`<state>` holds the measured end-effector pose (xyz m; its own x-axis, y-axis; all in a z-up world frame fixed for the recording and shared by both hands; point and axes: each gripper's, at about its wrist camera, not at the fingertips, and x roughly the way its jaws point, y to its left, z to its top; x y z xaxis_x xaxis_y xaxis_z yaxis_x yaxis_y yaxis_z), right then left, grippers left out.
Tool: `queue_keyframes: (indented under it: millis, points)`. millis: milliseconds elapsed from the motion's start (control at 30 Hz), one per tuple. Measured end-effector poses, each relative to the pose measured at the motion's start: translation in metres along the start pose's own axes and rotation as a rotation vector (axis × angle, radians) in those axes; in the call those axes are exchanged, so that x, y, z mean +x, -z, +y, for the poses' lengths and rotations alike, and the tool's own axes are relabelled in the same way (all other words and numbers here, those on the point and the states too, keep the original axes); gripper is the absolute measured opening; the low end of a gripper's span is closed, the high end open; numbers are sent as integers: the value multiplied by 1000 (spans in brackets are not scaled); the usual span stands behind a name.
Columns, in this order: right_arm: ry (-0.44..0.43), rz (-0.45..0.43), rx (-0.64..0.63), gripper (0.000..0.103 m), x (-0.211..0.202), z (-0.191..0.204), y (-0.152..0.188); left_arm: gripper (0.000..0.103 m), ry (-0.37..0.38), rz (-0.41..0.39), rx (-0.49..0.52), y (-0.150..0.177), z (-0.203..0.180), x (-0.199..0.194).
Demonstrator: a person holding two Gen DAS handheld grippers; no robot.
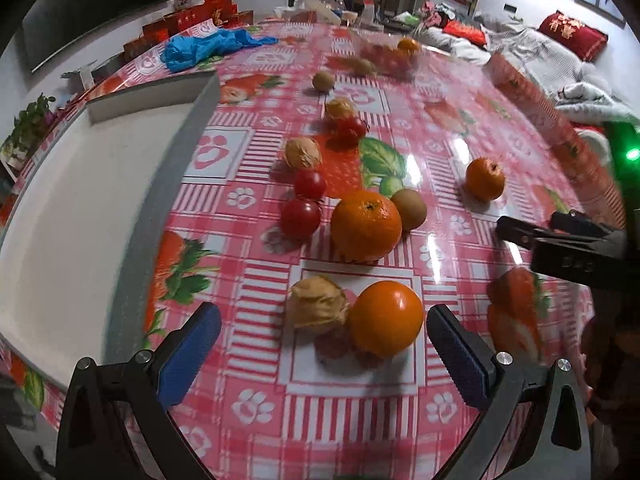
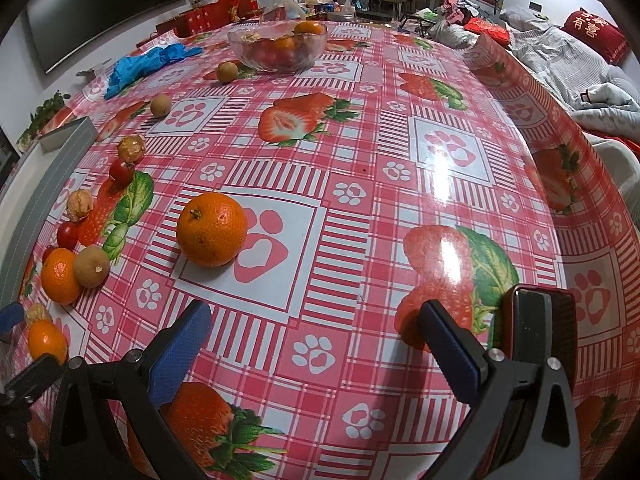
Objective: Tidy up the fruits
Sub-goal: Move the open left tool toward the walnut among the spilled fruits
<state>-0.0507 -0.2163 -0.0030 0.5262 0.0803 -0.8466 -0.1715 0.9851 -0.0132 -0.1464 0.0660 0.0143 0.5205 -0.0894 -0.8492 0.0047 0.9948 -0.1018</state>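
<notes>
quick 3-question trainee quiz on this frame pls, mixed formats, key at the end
1. True or false: the left gripper is shut on the orange nearest to it.
2. In the right wrist view, the glass bowl at the far end of the table holds: A) nothing B) several fruits C) the blue plastic bag.
3. Fill in: the right gripper is ___ and holds nothing; the lone orange lies ahead of it.

Key: 1 false, its jaws are open with the orange between the fingertips, not gripped. 2 B. 3 open.
</notes>
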Motion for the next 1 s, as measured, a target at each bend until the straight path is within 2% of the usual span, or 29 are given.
queue_keyframes:
  millis: [267, 633, 900, 1000]
  points:
    - [-1, -7, -1, 103, -1, 0, 0, 103, -46, -16, 71, 1, -18, -4]
    - [-1, -3, -1, 103, -1, 0, 1, 103, -73, -19, 46, 6, -5, -8]
    - [1, 18, 1, 103, 0, 4, -1, 103, -73, -12, 57, 10, -6, -6]
    - [-4, 10, -5, 103, -1, 4, 1, 103, -61, -21, 30, 10, 2, -9]
